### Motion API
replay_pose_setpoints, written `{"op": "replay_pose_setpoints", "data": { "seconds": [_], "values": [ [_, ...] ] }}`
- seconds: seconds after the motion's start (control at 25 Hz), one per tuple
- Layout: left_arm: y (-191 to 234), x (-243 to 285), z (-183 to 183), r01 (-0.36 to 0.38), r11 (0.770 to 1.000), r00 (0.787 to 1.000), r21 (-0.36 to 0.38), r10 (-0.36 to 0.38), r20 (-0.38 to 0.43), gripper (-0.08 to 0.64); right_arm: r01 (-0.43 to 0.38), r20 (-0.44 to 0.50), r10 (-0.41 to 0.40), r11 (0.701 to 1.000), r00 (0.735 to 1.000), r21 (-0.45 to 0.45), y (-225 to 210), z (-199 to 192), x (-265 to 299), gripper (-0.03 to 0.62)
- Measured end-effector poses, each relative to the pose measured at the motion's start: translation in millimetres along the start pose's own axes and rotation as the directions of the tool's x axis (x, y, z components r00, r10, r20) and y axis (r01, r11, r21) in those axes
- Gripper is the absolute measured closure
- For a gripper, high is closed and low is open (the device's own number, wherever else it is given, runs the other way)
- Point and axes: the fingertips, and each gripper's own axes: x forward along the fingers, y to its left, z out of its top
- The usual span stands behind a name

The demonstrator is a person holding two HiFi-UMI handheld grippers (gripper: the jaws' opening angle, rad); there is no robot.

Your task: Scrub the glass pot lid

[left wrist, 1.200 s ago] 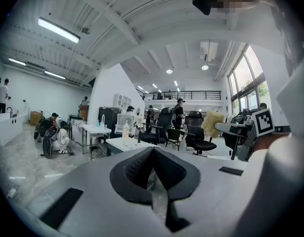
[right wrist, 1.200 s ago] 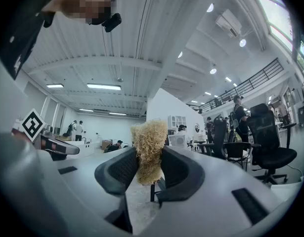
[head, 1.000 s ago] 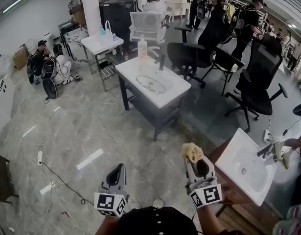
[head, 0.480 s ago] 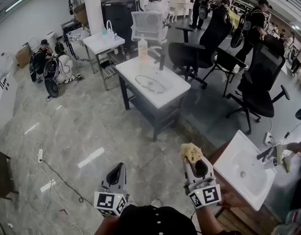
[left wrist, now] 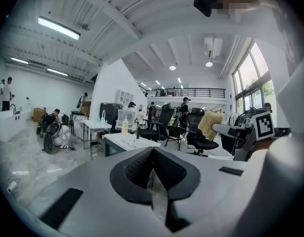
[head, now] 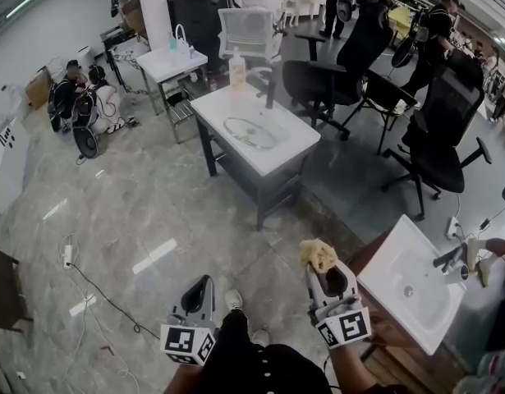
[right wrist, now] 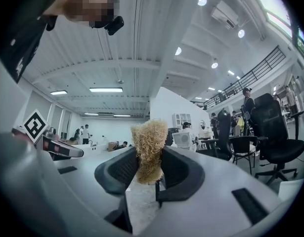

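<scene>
The glass pot lid (head: 250, 132) lies flat in the basin of a white sink table (head: 295, 148) a few steps ahead of me. My right gripper (head: 319, 263) is shut on a yellow fibrous scrubber (head: 318, 254), which sticks up between its jaws (right wrist: 149, 149). My left gripper (head: 201, 286) is shut with nothing between its jaws (left wrist: 152, 158). Both grippers hang over the floor, well short of the table. From the left gripper view, the scrubber (left wrist: 209, 124) shows to the right.
A soap bottle (head: 237, 70) and a dark faucet (head: 271, 89) stand at the table's far edge. A second white sink (head: 410, 283) sits close at my right. Black office chairs (head: 442, 138) stand beyond. People sit on the floor at left (head: 84, 97). A cable (head: 96, 294) crosses the floor.
I have stepped forward: the sink table sits a little nearer, and my leg and shoe now show between the grippers. Both grippers stay shut, the scrubber still held.
</scene>
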Motion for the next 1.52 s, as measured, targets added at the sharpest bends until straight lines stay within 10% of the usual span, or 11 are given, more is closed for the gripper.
{"op": "replay_pose_setpoints", "data": {
  "seconds": [1.52],
  "values": [
    [168,207,65,0.103,0.995,0.994,-0.011,-0.102,0.038,0.534,0.099,-0.015,-0.101,0.991,0.995,-0.088,-45,-18,245,0.443]
  ]
}}
